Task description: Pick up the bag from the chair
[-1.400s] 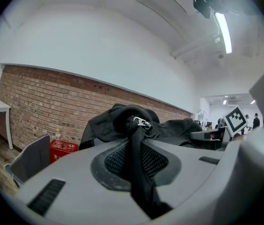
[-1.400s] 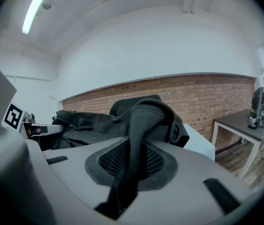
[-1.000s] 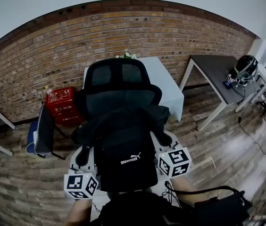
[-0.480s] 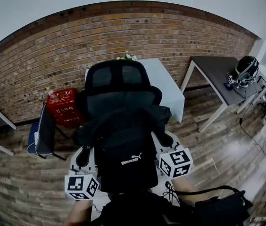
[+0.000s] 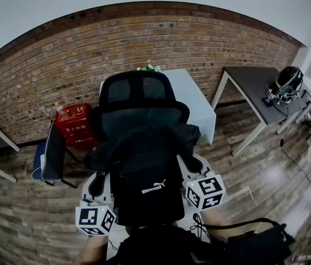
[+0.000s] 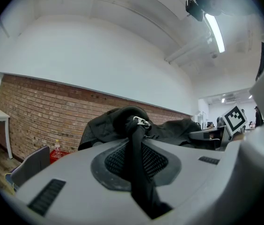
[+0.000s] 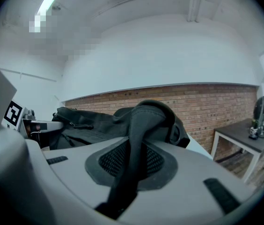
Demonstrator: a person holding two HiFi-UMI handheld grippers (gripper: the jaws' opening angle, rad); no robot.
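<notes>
A black backpack (image 5: 147, 170) with a white logo hangs upright in front of a black mesh office chair (image 5: 136, 95), covering its seat. My left gripper (image 5: 107, 195) is at the bag's left side and my right gripper (image 5: 186, 175) at its right side. In the left gripper view the left gripper (image 6: 139, 177) is shut on a black strap (image 6: 135, 144) that has a metal clip on it, and the bag's body (image 6: 169, 128) bulks behind it. In the right gripper view the right gripper (image 7: 125, 179) is shut on a padded shoulder strap (image 7: 141, 130).
A white table (image 5: 191, 101) stands behind the chair against the brick wall. A red crate (image 5: 74, 125) and a folding chair (image 5: 48, 156) are at the left. At the right stands a dark desk (image 5: 249, 84) with headgear (image 5: 285, 81) on it. Another black bag (image 5: 255, 242) lies near my feet.
</notes>
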